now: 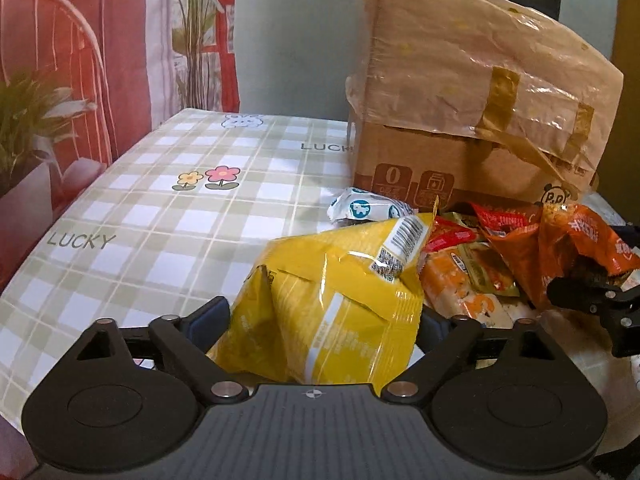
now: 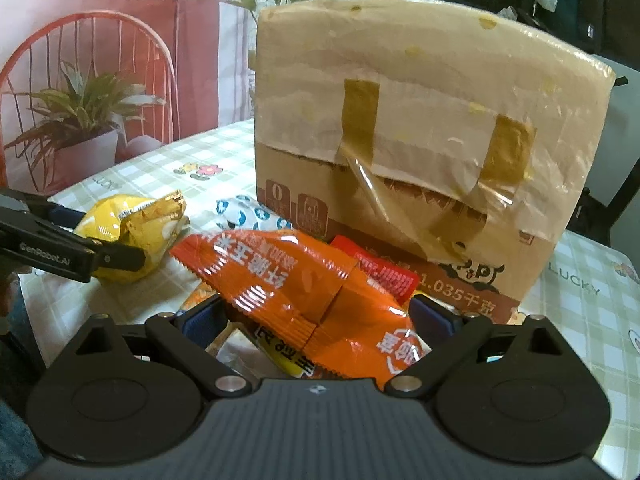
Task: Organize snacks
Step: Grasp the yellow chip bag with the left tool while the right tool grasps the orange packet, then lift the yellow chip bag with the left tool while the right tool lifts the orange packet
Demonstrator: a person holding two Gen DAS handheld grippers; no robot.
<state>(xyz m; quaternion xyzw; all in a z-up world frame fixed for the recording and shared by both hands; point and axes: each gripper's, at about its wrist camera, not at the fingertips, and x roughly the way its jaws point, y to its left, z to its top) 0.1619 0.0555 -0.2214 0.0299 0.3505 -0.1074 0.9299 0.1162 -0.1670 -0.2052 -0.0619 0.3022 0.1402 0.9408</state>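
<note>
A yellow snack bag [image 1: 332,300] fills the gap of my left gripper [image 1: 324,320], and both pads touch its creased sides. In the right wrist view the same bag [image 2: 128,220] rests on the cloth with a left finger [image 2: 100,256] across it. An orange snack bag [image 2: 320,296], folded down its middle, sits between the pads of my right gripper [image 2: 318,316]. In the left wrist view it stands crumpled [image 1: 576,240] above a right finger [image 1: 572,294]. More packets [image 1: 472,280] lie piled under it.
A tall taped cardboard box [image 2: 400,100] stands right behind the pile [image 1: 460,120]. A white-and-blue packet [image 1: 368,206] and a red packet [image 2: 384,272] lie at its foot. The checked tablecloth [image 1: 160,220] stretches bare to the left. A printed backdrop [image 2: 80,80] hangs behind.
</note>
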